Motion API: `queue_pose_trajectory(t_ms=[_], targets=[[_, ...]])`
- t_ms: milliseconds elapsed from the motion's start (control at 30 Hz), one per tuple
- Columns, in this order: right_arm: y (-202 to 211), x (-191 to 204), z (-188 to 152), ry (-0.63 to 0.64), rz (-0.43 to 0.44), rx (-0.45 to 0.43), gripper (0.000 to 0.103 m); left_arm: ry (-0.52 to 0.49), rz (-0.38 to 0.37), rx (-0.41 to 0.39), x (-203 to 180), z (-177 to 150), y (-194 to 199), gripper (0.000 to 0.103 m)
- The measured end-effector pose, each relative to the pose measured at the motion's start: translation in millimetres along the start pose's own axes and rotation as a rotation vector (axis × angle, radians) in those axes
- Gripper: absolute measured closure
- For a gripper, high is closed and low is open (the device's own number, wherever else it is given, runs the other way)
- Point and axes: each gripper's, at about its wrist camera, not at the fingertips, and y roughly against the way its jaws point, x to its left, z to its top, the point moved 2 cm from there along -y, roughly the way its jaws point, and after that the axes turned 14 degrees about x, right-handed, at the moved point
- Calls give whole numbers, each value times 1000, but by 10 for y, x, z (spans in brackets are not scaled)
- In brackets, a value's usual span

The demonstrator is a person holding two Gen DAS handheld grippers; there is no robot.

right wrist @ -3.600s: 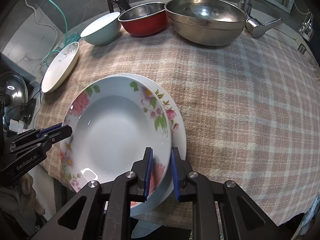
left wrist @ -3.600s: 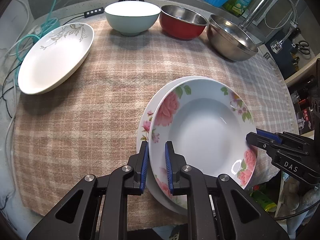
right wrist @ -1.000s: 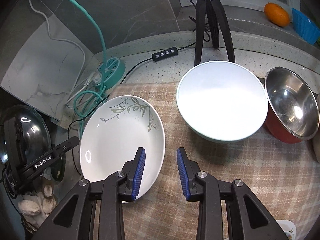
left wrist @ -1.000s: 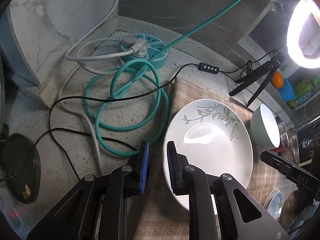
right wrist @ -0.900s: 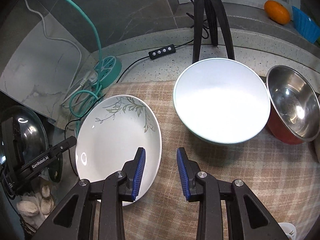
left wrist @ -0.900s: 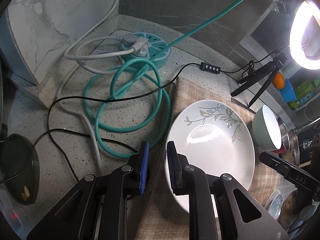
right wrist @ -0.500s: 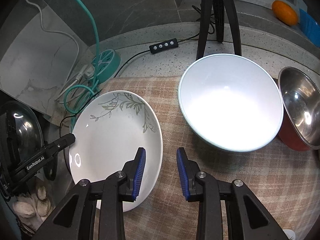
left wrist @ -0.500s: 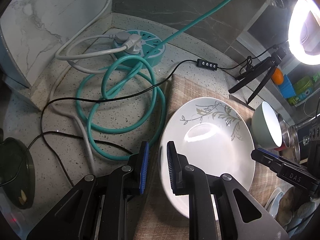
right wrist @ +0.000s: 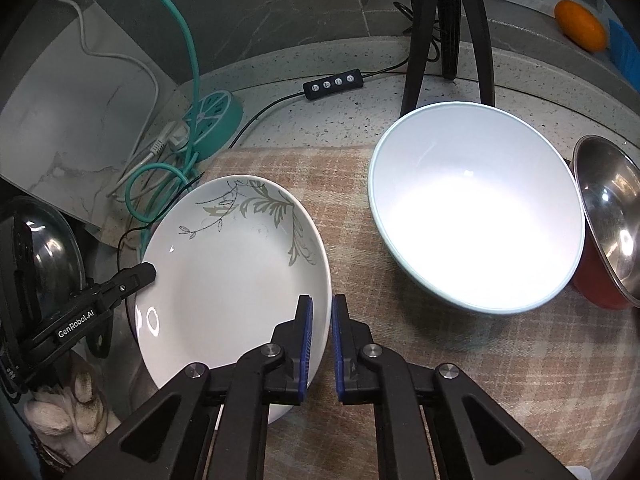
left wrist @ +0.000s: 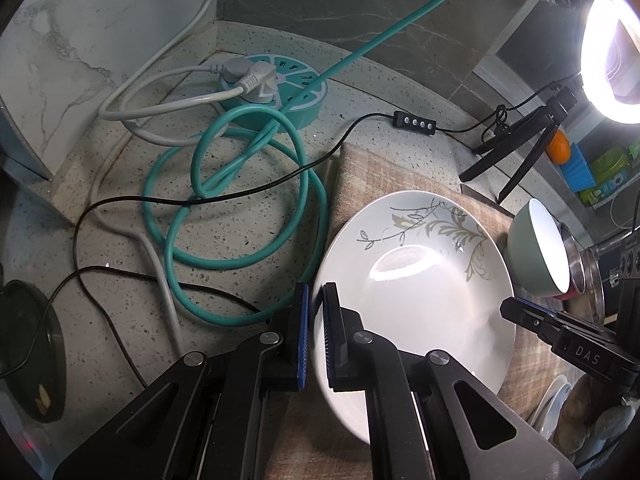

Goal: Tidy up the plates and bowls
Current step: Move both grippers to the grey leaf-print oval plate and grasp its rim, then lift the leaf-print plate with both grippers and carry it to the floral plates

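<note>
Left gripper (left wrist: 316, 300): clenched on the near-left rim of the leaf-pattern plate (left wrist: 416, 280); jaws just closed.
Right gripper (right wrist: 319, 312): clenched on the opposite rim; jaws just closed.
Plate: at the cloth's (right wrist: 400, 340) left edge, on the desk (left wrist: 240, 240), beside the pale bowl (right wrist: 472, 208).
Risk: thin glazed rim could slip from either pinch; uneven lifting could tip it toward the teal cable (left wrist: 240, 200).
Hidden: plate's underside; pad contact depth unclear.
</note>
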Motion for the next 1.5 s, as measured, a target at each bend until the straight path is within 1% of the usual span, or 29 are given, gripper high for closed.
queue_pose_trajectory(t_ms=[367,533,833,1067,1233,1500], targets=[[73,-33,-79,-18,15,5,97,22,2,-4,-1,-44,45,97],[193,-12,-159,-15,14,-4,97,20,-5,-18,-24,-97,121,97],[460,-29,-351,-2,43,-24,97,14,-19,-41,-87,-237,320,97],[658,-116,-514,-22,89,-35,97,3,-23,-58,-224,-357,463,97],[792,-192,-626,-20,88,-48,97,-9,-29,-63,-357,-425,538,97],[1068,-369,-904,-32,90,-73,97,-39,-46,-72,-634,-615,638,97]])
